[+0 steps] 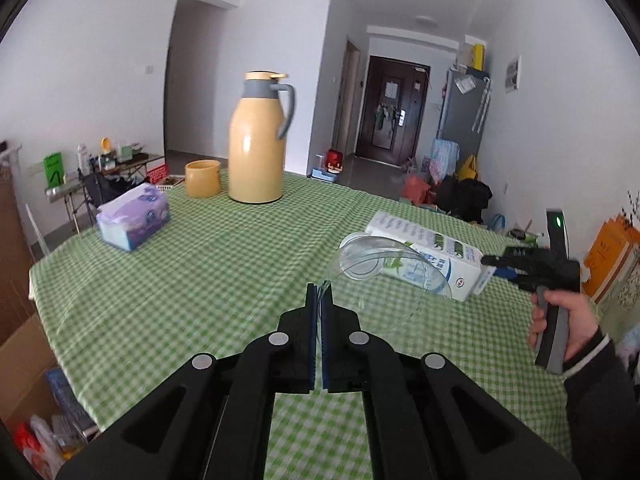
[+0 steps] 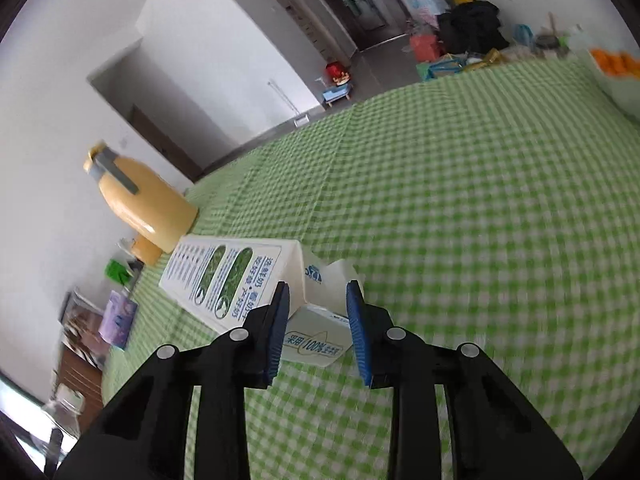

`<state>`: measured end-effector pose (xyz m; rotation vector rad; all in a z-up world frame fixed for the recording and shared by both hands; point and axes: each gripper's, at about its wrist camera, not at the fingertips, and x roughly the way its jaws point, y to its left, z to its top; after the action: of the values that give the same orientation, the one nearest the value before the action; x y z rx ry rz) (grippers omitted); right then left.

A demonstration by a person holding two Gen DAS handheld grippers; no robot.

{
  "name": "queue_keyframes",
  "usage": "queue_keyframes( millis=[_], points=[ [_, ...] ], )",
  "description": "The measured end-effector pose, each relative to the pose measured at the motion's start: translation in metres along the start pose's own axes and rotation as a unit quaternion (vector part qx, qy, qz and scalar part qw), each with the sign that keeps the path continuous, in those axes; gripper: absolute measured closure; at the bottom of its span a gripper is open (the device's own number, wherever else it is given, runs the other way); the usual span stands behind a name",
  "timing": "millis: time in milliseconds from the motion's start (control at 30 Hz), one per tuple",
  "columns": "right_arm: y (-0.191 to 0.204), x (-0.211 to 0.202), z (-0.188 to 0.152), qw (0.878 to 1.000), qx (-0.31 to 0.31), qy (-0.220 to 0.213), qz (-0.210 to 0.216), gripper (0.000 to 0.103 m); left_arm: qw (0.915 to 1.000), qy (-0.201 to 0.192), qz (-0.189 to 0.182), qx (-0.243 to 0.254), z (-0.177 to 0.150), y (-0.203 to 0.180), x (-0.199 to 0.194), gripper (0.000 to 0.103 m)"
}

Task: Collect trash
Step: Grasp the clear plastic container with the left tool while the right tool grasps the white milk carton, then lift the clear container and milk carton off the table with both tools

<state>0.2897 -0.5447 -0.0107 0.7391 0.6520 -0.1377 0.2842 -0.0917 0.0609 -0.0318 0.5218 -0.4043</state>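
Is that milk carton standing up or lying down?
Lying down. The milk carton rests on its long side on the checked tablecloth, gabled top toward the right gripper.

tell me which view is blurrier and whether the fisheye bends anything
Right wrist view is blurrier: the green checked tablecloth smears toward the right edge and the yellow thermos is soft. Left wrist view is sharper, though the clear plastic cup in the left gripper is hard to read against the milk carton. Both bend walls and table edges and have dark corners.

open tablecloth (image 1: 200,280) centre, thermos (image 1: 256,140) far edge
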Motion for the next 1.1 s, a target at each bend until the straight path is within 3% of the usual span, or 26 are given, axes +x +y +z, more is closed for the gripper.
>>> queue_keyframes(
  millis=[100,233,433,700,800,933,1100],
  points=[
    [0.004,0.0,0.004,1.0,-0.02,0.011,-0.006,0.073,0.9998,0.008,0.01,-0.017,-0.004,0.01,0.0,0.103],
    [0.024,0.016,0.025,0.996,-0.058,0.045,-0.047,0.073,0.9987,0.033,0.025,-0.031,-0.009,0.014,0.004,0.103],
    [0.049,0.027,0.03,0.985,-0.118,0.072,-0.1,0.074,0.9994,0.015,0.017,-0.026,-0.018,0.011,-0.022,0.103],
    [0.051,-0.02,-0.049,0.976,-0.194,0.003,-0.095,0.082,0.999,0.028,0.016,-0.03,-0.039,0.021,-0.035,0.103],
    [0.05,-0.021,-0.063,0.973,-0.204,-0.012,-0.105,0.083,0.9988,0.034,0.013,-0.032,-0.043,0.022,-0.033,0.103],
    [0.054,-0.024,-0.066,0.972,-0.212,-0.021,-0.102,0.097,0.9991,0.03,0.009,-0.028,-0.045,0.021,-0.037,0.103],
    [0.074,-0.037,-0.09,0.96,-0.258,-0.05,-0.094,0.098,0.9989,0.03,0.014,-0.032,-0.049,0.029,-0.043,0.103]
  ],
)
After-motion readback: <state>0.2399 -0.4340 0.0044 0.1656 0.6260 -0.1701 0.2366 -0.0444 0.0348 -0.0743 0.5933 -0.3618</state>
